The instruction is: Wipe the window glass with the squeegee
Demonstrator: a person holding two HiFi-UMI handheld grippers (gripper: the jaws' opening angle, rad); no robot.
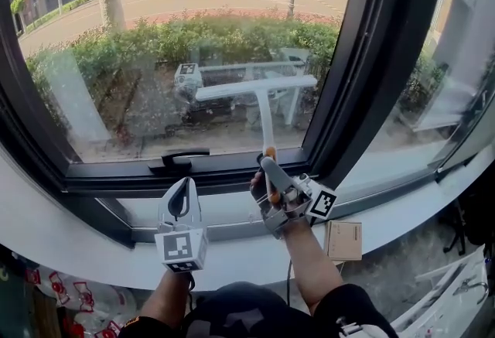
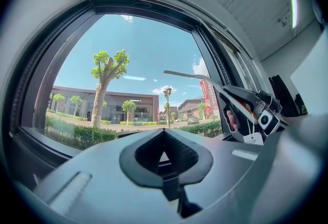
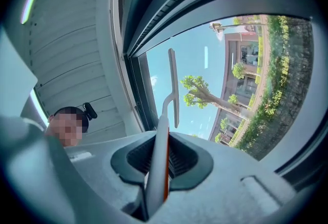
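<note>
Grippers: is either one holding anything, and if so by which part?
The right gripper is shut on the squeegee, gripping the lower end of its handle. The left gripper holds nothing; its jaws are together.

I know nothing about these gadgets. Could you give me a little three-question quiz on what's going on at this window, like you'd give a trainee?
1. True or false: the left gripper grips the squeegee.
2. Where is the squeegee's blade? A) raised in front of the window glass; B) flat on the sill; C) lying on the cardboard box.
3. Fill in: the right gripper is shut on the squeegee's ____.
Key: 1 false, the left gripper is shut with nothing in it; 2 A; 3 handle.
</note>
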